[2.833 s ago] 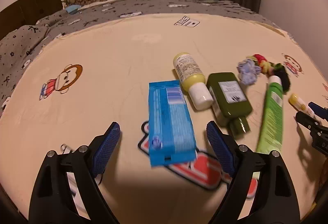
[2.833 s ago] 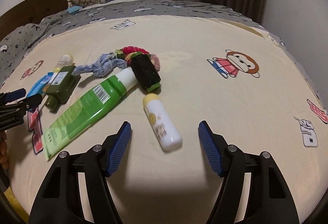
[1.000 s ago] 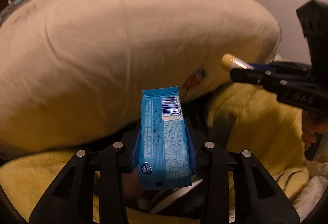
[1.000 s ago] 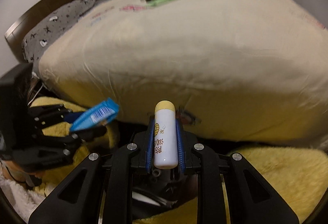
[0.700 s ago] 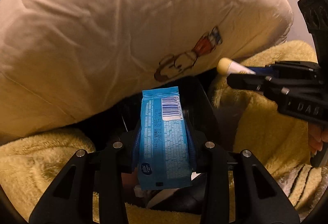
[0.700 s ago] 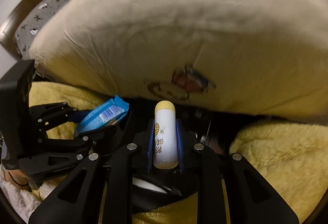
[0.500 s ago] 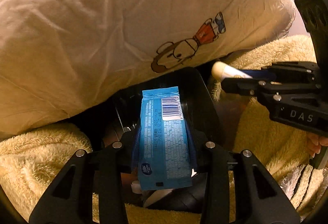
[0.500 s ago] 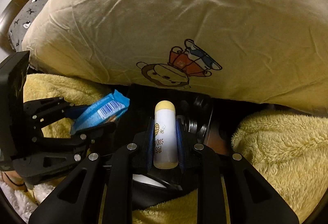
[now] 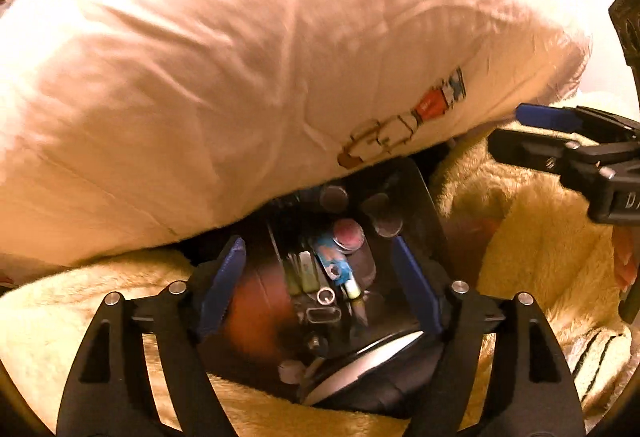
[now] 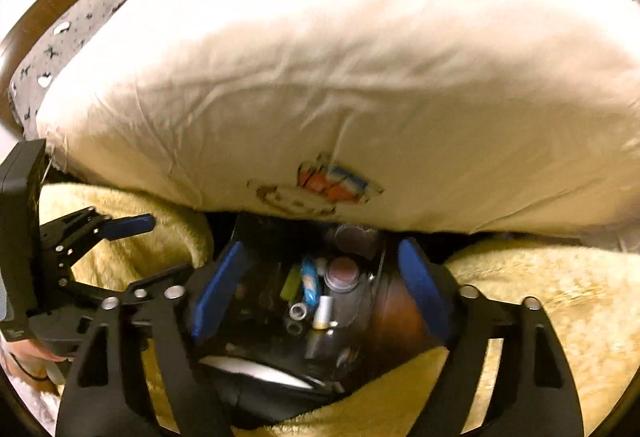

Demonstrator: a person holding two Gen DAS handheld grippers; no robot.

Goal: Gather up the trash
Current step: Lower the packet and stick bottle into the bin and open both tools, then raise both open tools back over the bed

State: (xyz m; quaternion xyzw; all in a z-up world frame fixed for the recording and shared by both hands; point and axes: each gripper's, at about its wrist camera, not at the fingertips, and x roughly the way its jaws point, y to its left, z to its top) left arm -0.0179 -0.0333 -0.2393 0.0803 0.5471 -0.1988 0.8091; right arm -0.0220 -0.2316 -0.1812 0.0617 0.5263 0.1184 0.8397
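Jaws just opened wide, both hand-held grippers empty

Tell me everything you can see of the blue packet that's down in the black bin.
The blue plastic packet lies inside the black bin, among bottles and other small clutter. It is flat and glossy, with white print and a small round white mark near its lower end. It lies tilted, one end toward a round dark-red cap, the other beside a small white tube with a pale yellow cap. Neither gripper touches it. Motion blur hides finer detail.
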